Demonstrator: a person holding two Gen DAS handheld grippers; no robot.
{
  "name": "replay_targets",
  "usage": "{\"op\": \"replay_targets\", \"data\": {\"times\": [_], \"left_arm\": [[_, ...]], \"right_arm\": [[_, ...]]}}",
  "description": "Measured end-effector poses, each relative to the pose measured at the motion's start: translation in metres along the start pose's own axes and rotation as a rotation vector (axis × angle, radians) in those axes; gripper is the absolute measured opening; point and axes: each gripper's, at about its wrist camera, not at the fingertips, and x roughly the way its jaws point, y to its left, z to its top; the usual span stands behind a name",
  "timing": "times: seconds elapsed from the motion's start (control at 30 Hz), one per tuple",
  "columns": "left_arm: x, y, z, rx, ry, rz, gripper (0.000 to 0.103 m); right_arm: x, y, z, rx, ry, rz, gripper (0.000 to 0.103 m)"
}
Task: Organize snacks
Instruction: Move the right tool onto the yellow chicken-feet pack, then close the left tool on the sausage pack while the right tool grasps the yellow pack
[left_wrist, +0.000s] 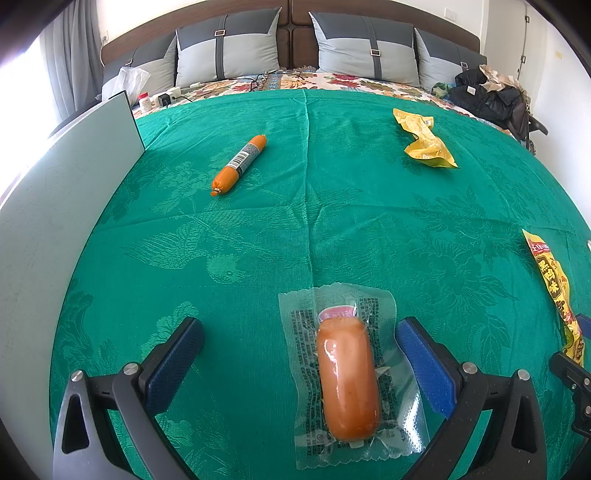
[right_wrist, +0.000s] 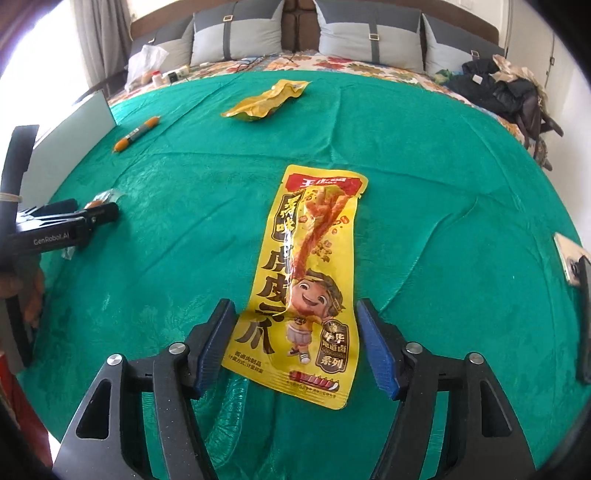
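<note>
A vacuum-packed sausage in clear wrap lies on the green cloth between the fingers of my left gripper, closer to the right pad; the jaws stand wide and do not press it. In the right wrist view, a long yellow chicken-feet packet lies flat between the blue pads of my right gripper, which is open with small gaps on both sides. The same packet shows at the left view's right edge. An orange sausage stick and a crumpled yellow packet lie farther back.
A pale board stands along the left side of the cloth. A phone lies at the right edge. Beyond the cloth are pillows, a plastic bag, small bottles and a heap of dark clothes.
</note>
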Motion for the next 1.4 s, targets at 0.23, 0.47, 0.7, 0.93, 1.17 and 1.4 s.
{"op": "replay_targets", "data": {"times": [0.23, 0.47, 0.7, 0.93, 1.17, 1.4], "left_arm": [[-0.0001, 0.0000, 0.0000, 0.000, 0.000, 0.000, 0.103], [0.0000, -0.0001, -0.0001, 0.000, 0.000, 0.000, 0.103], [0.0001, -0.0002, -0.0001, 0.000, 0.000, 0.000, 0.103], [0.0001, -0.0002, -0.0002, 0.000, 0.000, 0.000, 0.103], [0.0002, -0.0002, -0.0002, 0.000, 0.000, 0.000, 0.103], [0.0002, -0.0002, -0.0002, 0.000, 0.000, 0.000, 0.103]], "right_arm": [[0.0058, -0.0020, 0.0014, 0.041, -0.038, -0.001, 0.094], [0.0082, -0.0007, 0.0012, 0.038, -0.036, 0.000, 0.096], [0.0081, -0.0005, 0.0016, 0.038, -0.036, -0.001, 0.097], [0.0080, -0.0004, 0.0021, 0.038, -0.035, -0.001, 0.097], [0.0080, -0.0006, 0.0021, 0.038, -0.035, -0.001, 0.097], [0.0082, -0.0012, 0.0021, 0.038, -0.035, -0.001, 0.097]]}}
